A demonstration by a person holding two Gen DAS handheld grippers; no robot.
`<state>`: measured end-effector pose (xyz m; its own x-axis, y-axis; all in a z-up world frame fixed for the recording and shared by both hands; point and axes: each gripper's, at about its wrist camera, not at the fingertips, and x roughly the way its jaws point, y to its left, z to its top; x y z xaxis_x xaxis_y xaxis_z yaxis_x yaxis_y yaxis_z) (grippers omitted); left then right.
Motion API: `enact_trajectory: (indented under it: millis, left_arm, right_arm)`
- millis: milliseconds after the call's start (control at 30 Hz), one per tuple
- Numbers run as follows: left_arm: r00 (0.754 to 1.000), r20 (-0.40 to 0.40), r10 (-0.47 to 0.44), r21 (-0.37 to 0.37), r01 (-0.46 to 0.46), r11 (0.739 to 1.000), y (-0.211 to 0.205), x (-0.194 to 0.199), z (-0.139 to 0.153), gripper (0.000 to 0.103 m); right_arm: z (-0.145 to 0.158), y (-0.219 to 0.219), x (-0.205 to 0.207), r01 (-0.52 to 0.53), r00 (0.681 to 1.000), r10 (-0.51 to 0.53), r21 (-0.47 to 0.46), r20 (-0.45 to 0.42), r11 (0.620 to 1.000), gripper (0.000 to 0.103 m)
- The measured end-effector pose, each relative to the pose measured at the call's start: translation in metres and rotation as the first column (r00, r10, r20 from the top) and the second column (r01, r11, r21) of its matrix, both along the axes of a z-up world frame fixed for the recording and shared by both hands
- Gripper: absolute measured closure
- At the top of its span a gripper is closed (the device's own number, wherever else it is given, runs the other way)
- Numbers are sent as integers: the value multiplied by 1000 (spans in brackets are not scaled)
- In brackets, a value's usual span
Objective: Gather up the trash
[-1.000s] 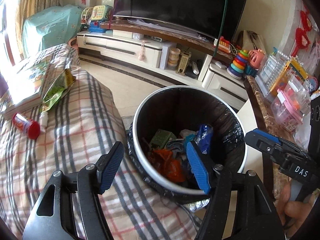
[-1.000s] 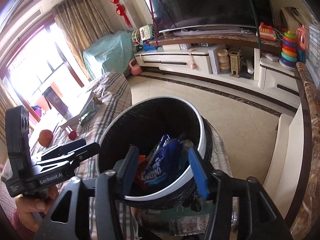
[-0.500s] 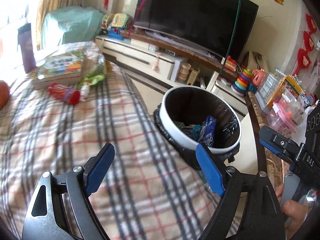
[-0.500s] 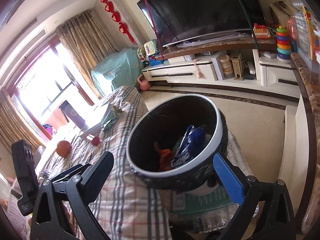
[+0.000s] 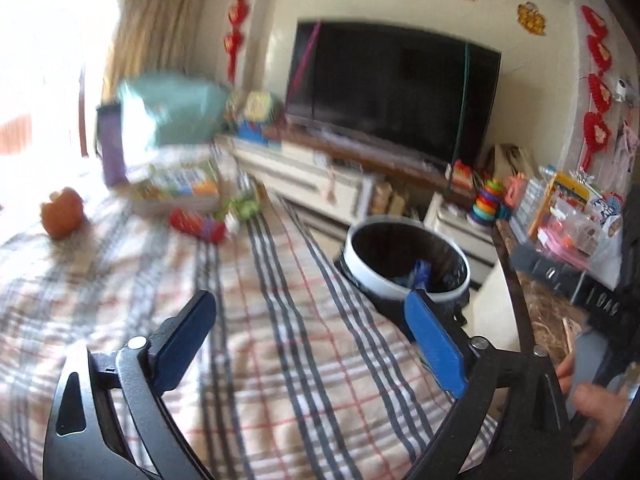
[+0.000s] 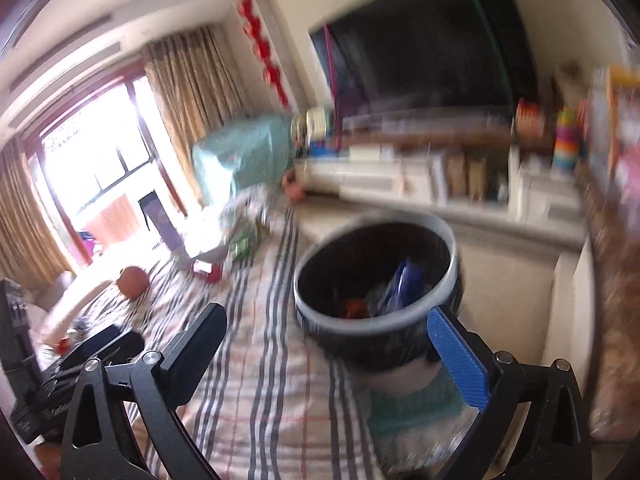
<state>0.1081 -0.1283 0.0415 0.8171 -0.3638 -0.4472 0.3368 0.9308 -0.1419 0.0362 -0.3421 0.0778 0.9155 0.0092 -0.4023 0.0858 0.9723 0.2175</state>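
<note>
Left wrist view: left gripper (image 5: 310, 322) hangs above the plaid cloth (image 5: 280, 360), jaws spread wide, nothing between the blue pads (image 5: 434, 344). Bin (image 5: 406, 258) stands off the cloth's far right edge, black liner, pale rim. A blue wrapper (image 5: 420, 272) sticks up inside it, against the near wall. Further contents too small to identify.

On the cloth, far end, well apart from the bin: red packet (image 5: 198, 224), green packet (image 5: 244, 208) just beside it, stack of books (image 5: 176, 190) behind both, orange round object (image 5: 62, 212) off to the left. Focus soft here; labels unreadable.

At the right edge a hand (image 5: 596, 400) holds the other tool's handle.

Right wrist view (heavy motion blur): right gripper (image 6: 326, 334) also has its jaws wide apart and empty. Bin (image 6: 376, 280) sits ahead, between the fingers, blue wrapper (image 6: 404, 284) and something orange-red (image 6: 354, 306) visible inside. Plaid cloth (image 6: 256, 360) runs under the left finger. Red packet (image 6: 208, 270) and orange round object (image 6: 134, 282) lie beyond, near the window end. Television (image 6: 424, 48) on the wall behind.
</note>
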Motion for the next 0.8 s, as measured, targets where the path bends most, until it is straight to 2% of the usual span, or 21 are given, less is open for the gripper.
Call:
enact_trajectory:
  millis: [100, 200, 500, 800]
  left_arm:
    - [989, 126, 72, 24, -76, 997, 8, -22, 6, 0]
    - [980, 171, 104, 55, -115, 992, 9, -33, 2, 0]
    - [956, 237, 171, 119, -203, 972, 8, -55, -15, 0]
    - [953, 215, 215, 126, -245, 961, 15, -61, -22, 0]
  right_arm:
    - [19, 19, -18, 39, 992, -24, -121, 128, 992, 0]
    - [16, 33, -24, 49, 989, -24, -172, 145, 984, 0]
    - [-17, 44, -35, 52, 994, -32, -194, 105, 980, 0]
    - [-23, 43, -40, 59, 994, -40, -200, 100, 978, 0]
